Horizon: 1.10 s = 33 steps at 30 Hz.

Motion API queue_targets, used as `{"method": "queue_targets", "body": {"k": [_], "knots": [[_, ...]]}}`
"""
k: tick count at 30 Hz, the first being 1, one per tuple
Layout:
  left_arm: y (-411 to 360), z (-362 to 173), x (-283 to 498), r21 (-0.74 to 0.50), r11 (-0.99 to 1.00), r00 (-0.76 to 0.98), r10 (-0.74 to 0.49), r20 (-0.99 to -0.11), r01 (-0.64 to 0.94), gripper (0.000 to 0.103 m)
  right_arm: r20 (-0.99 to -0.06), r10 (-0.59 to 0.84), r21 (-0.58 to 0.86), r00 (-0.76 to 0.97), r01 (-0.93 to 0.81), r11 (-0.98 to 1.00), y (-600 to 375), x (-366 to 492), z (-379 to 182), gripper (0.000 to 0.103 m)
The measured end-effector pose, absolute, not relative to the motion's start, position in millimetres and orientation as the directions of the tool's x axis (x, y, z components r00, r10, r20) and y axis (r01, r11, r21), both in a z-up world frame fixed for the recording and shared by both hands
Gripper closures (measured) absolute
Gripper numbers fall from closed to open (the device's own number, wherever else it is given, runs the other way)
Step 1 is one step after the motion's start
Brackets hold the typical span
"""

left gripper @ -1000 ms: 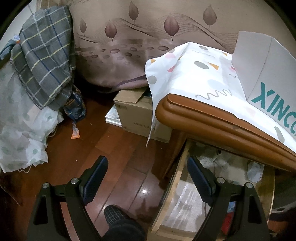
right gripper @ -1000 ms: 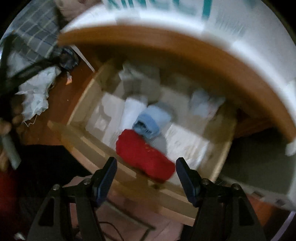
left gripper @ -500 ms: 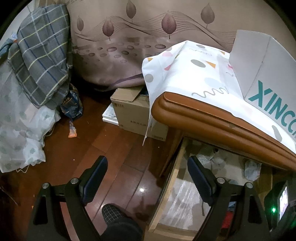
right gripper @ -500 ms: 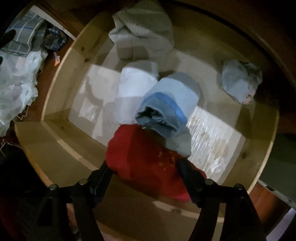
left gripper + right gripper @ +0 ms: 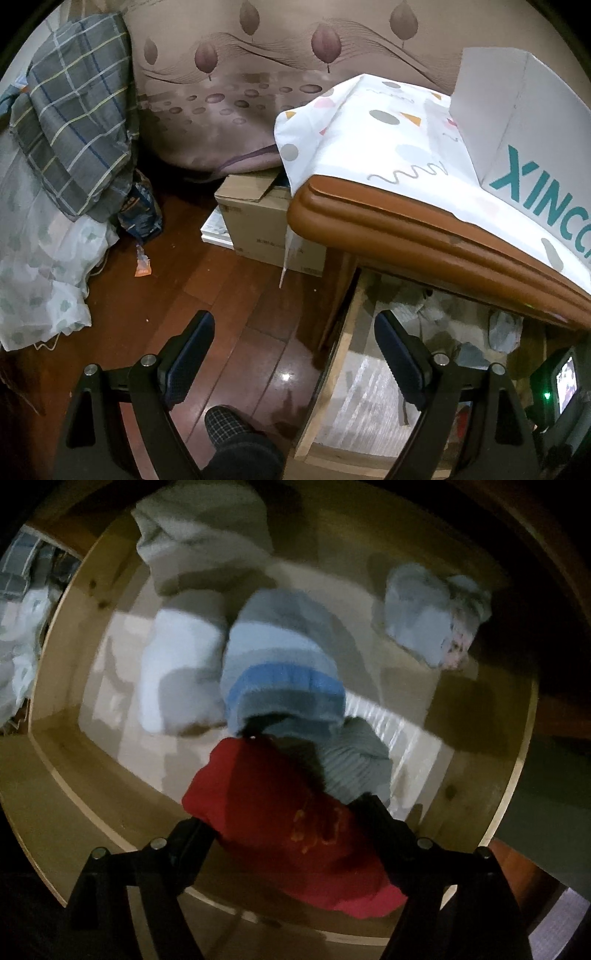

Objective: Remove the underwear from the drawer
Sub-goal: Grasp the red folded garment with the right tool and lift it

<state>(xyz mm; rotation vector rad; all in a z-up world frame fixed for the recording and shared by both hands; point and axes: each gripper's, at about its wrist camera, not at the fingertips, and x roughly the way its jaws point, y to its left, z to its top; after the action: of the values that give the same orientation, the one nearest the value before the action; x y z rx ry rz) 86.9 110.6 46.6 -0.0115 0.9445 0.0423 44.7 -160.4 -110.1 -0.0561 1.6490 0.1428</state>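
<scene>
Right tool [image 5: 286, 825] of mine points straight down into the drawer [image 5: 487, 775], jaws closing around the red underwear [image 5: 280, 823], pads not yet pressing. That bundle is rolled, red with a faint orange print, at six o'clock against the drawer's front wall. Left tool [image 5: 293, 352] hangs released over the floor [image 5: 207, 295]. Five other rolled garments lie in the drawer, blurred.

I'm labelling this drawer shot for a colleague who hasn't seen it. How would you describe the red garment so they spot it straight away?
Look into the open wooden drawer under the desk top. Against its near front wall lies the red garment, a bundle between the right gripper fingers, whose jaws are closing. It is the only red piece; the others are white, grey or blue, and it carries a faint orange print.
</scene>
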Motion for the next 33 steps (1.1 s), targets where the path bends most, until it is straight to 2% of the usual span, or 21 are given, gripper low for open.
{"method": "queue_targets", "body": {"k": [6,7,8,10,11,14,22,33], "knots": [[97,42,86,0.039,0.999,0.584,0.034,-0.811,-0.004,0.017,-0.996,0.008,0.028,-0.093,-0.214,0.977,-150,38,-118,0.021],[95,41,85,0.042,0.999,0.583,0.033,-0.812,0.003,0.017,-0.997,0.003,0.022,-0.083,-0.221,0.975,-147,36,-117,0.024],[93,40,85,0.044,0.999,0.582,0.030,-0.813,0.011,0.017,-0.997,0.010,0.027,-0.076,-0.226,0.974,-146,35,-116,0.034],[91,39,84,0.045,0.999,0.577,0.026,-0.816,0.019,0.017,-0.997,0.040,0.052,-0.062,-0.206,0.977,-146,33,-112,0.043],[89,38,84,0.042,0.999,0.575,0.020,-0.818,0.025,0.017,-0.997,0.055,0.064,-0.052,-0.197,0.978,-147,32,-110,0.052],[82,36,83,0.043,0.998,0.569,0.006,-0.822,0.050,0.017,-0.995,0.102,0.101,-0.005,-0.167,0.981,-151,27,-100,0.059],[64,19,83,0.031,0.993,0.516,-0.030,-0.856,0.110,0.017,-0.965,0.191,0.180,0.177,-0.081,0.980,-178,15,-64,0.063],[41,-6,81,-0.075,0.986,0.413,-0.130,-0.901,0.147,0.017,-0.865,0.157,0.187,0.477,0.015,0.982,-226,-24,-13,0.063]]}}
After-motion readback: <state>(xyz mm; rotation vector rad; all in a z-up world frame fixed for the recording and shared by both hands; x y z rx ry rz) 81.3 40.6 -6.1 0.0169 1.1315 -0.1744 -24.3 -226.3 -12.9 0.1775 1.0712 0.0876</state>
